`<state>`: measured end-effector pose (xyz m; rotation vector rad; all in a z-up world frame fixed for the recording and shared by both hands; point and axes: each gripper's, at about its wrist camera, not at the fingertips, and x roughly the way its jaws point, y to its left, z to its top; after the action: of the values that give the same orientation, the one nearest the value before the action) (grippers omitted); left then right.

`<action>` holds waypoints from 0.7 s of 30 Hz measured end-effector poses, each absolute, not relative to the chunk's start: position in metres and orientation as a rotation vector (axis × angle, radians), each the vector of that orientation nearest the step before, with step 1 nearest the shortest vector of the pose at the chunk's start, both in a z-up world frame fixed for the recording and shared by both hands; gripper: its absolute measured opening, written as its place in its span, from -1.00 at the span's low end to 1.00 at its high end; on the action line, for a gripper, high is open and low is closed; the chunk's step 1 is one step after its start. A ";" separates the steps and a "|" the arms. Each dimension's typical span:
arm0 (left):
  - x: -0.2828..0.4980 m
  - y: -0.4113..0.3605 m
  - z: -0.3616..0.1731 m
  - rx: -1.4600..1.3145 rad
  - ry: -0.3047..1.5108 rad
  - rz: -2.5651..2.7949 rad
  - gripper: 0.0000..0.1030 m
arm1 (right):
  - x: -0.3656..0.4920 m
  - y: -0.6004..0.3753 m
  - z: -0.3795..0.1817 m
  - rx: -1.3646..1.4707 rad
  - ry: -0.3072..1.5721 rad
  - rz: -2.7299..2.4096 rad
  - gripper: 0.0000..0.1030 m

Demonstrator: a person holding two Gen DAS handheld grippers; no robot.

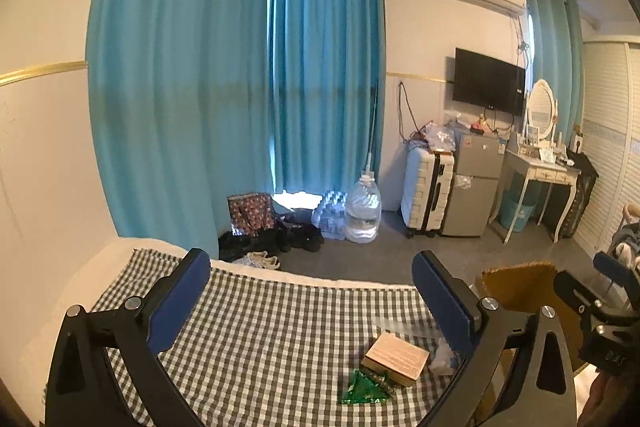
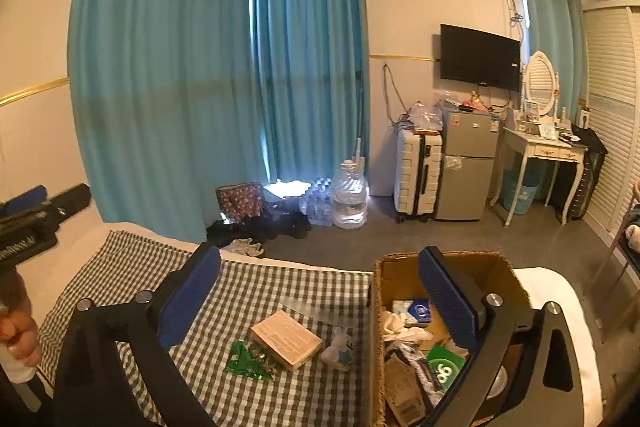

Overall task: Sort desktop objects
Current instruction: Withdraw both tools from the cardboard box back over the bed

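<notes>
While crammed with packets, a green pouch and crumpled white plastic, sits open at the checked cloth's point(image 2: 280, 283) right edge: cardboard box point(image 2: 496, 269). Left on the cloth beside it: flat tan carton point(image 2: 286, 343), shiny green wrapper point(image 2: 248, 361), small soft white toy point(image 2: 339, 349). Spread wide, clasping nothing: left gripper point(image 1: 312, 297), right gripper point(image 2: 320, 291).

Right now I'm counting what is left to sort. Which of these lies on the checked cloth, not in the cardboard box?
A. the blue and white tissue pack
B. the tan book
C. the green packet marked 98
B: the tan book lies on the checked cloth, left of the cardboard box.
</notes>
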<state>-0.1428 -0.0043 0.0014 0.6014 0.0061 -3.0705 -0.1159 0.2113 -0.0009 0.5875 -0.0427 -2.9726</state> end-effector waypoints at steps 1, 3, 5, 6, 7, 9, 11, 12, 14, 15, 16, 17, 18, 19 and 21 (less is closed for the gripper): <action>-0.145 -0.004 -0.004 0.615 -0.005 -3.070 1.00 | -0.118 0.209 -0.004 0.593 -0.043 -2.959 0.94; -0.151 -0.002 -0.015 0.649 -0.023 -3.067 1.00 | -0.126 0.202 -0.015 0.622 -0.031 -2.927 0.94; -0.156 0.001 -0.026 0.679 -0.032 -3.068 1.00 | -0.132 0.196 -0.023 0.649 -0.018 -2.911 0.94; -0.158 0.001 -0.030 0.690 -0.038 -3.067 1.00 | -0.135 0.193 -0.029 0.664 -0.007 -2.902 0.94; -0.159 0.001 -0.035 0.700 -0.047 -3.065 1.00 | -0.138 0.190 -0.033 0.675 0.003 -2.898 0.94; -0.162 0.001 -0.043 0.713 -0.064 -3.068 1.00 | -0.144 0.184 -0.044 0.694 0.020 -2.893 0.94; -0.166 0.000 -0.053 0.733 -0.077 -3.068 1.00 | -0.150 0.181 -0.054 0.722 0.029 -2.888 0.87; -0.169 -0.001 -0.060 0.754 -0.077 -3.061 1.00 | -0.154 0.180 -0.059 0.741 0.035 -2.887 0.75; -0.173 -0.001 -0.069 0.789 -0.070 -3.058 1.00 | -0.164 0.178 -0.071 0.794 0.045 -2.883 0.61; -0.177 -0.001 -0.074 0.811 -0.070 -3.054 1.00 | -0.171 0.177 -0.078 0.828 0.050 -2.879 0.58; -0.179 -0.001 -0.081 0.833 -0.073 -3.053 1.00 | -0.176 0.178 -0.084 0.850 0.052 -2.878 0.56; -0.181 0.000 -0.086 0.845 -0.078 -3.055 1.00 | -0.181 0.177 -0.093 0.875 0.053 -2.880 0.53; -0.183 0.001 -0.094 0.865 -0.087 -3.055 1.00 | -0.186 0.177 -0.098 0.894 0.053 -2.879 0.52; -0.185 0.002 -0.099 0.878 -0.093 -3.053 1.00 | -0.190 0.177 -0.104 0.915 0.053 -2.876 0.51; -0.190 0.004 -0.110 0.907 -0.097 -3.057 1.00 | -0.200 0.177 -0.117 0.967 0.057 -2.878 0.50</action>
<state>-0.1903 0.0042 -0.1097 0.9073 -0.0968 -3.0573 -0.1997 0.1771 -0.1170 0.9672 0.0566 -2.8785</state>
